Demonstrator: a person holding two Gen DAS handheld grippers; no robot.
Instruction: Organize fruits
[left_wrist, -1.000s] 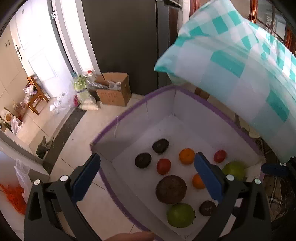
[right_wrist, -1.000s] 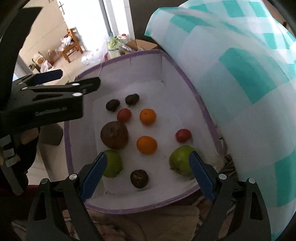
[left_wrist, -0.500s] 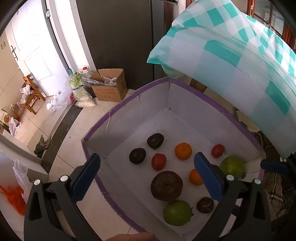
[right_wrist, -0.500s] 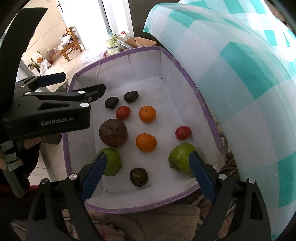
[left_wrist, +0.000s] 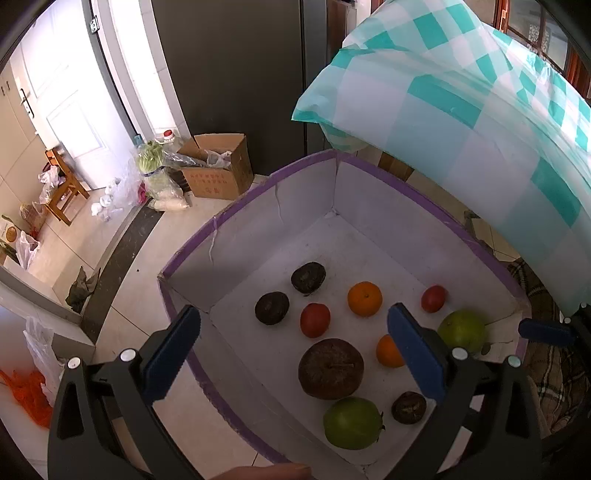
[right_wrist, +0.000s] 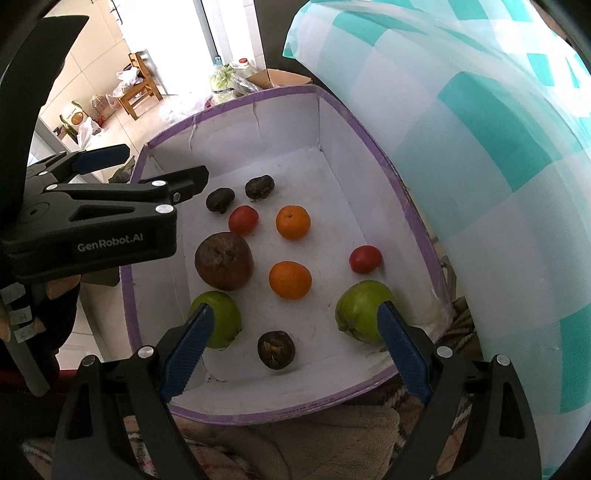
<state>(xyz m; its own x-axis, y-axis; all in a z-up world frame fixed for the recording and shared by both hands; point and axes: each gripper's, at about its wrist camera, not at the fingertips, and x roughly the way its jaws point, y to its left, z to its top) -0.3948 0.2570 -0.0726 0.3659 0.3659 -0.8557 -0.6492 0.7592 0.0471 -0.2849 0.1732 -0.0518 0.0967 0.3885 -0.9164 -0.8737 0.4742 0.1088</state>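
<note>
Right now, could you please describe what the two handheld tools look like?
Both tools, the left tool and the right tool, are black plastic clamp-style frames with silver rivets and ribbed blue pads. The left one carries white "GenRobot.AI" lettering on its side.

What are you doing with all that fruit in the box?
A person holds two grippers above a white box with a purple rim, sorting fruit. Inside lie two oranges, two red tomatoes, two green fruits, one big brown fruit and three small dark ones. The left gripper and right gripper are both open and hold nothing. No fruit has been picked up yet.
</note>
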